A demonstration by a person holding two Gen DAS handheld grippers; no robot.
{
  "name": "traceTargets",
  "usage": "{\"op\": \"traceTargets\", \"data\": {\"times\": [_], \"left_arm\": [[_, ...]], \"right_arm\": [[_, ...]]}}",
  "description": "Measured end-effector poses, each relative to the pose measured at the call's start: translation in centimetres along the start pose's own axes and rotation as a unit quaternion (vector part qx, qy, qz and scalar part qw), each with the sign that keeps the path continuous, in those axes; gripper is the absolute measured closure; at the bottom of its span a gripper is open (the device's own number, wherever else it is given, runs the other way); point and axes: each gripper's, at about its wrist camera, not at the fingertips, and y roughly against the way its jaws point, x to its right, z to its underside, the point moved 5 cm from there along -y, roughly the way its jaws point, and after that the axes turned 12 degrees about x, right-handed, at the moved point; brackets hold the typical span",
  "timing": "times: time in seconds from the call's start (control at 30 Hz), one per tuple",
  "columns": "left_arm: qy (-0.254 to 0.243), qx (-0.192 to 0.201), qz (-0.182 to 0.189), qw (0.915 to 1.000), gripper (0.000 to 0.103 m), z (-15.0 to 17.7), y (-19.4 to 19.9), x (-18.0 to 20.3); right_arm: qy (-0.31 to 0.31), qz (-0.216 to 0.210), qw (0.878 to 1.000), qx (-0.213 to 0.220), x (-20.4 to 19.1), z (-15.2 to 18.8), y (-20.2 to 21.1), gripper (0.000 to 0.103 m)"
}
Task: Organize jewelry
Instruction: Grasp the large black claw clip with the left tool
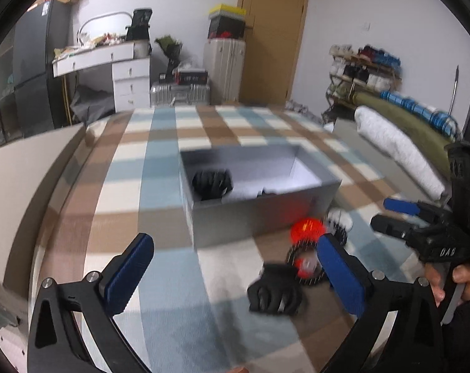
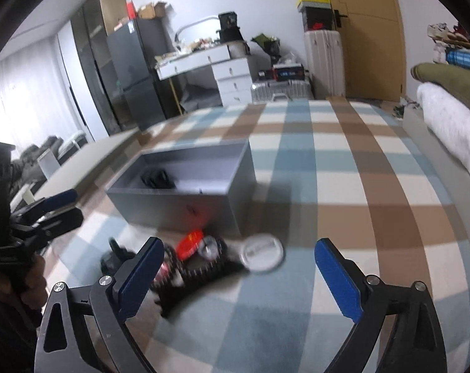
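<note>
While the jewelry lies in a small heap on the checked bedspread, I note its parts: a red piece, a black spiked band just below it, a black bundle to its near left, and a white round lid or disc at the far right of the heap. Motion blur hides finer detail. The heap sits just in front of the grey box, close to its near wall. One black bundle already lies inside the box at its left end.

My left gripper hovers above the bedspread with its fingers spread wide and nothing between them; the right blue pad overlaps the spiked band in view. My right gripper likewise has its fingers wide apart and empty, poised over the heap. Beyond the bed stand a white desk and a wooden door.
</note>
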Motion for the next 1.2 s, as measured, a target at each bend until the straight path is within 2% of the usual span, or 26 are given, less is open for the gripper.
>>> {"op": "traceTargets", "data": {"times": [0.2, 0.47, 0.63, 0.9, 1.0, 1.17, 1.2], "left_arm": [[-0.003, -0.029, 0.018, 0.9994, 0.001, 2.1, -0.6, 0.7], [-0.026, -0.064, 0.028, 0.9972, 0.001, 3.7, -1.2, 1.6], [-0.039, -0.083, 0.040, 0.9950, 0.001, 4.5, -1.4, 2.2], [-0.045, -0.088, 0.041, 0.9943, 0.005, 5.2, -1.3, 2.5], [-0.044, -0.087, 0.038, 0.9945, 0.011, 5.1, -1.4, 2.3], [-0.039, -0.090, 0.035, 0.9946, 0.031, 5.1, -1.8, 2.0], [-0.037, -0.090, 0.037, 0.9945, 0.032, 5.1, -1.8, 2.0]], "right_arm": [[0.007, -0.005, 1.000, -0.006, -0.5, 0.8, -0.2, 0.004], [0.018, 0.018, 1.000, -0.018, 0.0, 1.4, -0.8, 0.005], [0.021, 0.005, 0.999, -0.024, -0.4, 1.7, -0.8, 0.005], [0.046, -0.031, 0.997, -0.045, -2.4, 2.7, -1.0, 0.005], [0.058, -0.044, 0.996, -0.059, -3.3, 3.3, -1.2, 0.005], [0.075, -0.053, 0.993, -0.072, -4.5, 4.1, -1.6, 0.005], [0.076, -0.053, 0.993, -0.074, -4.5, 4.2, -1.7, 0.005]]}}
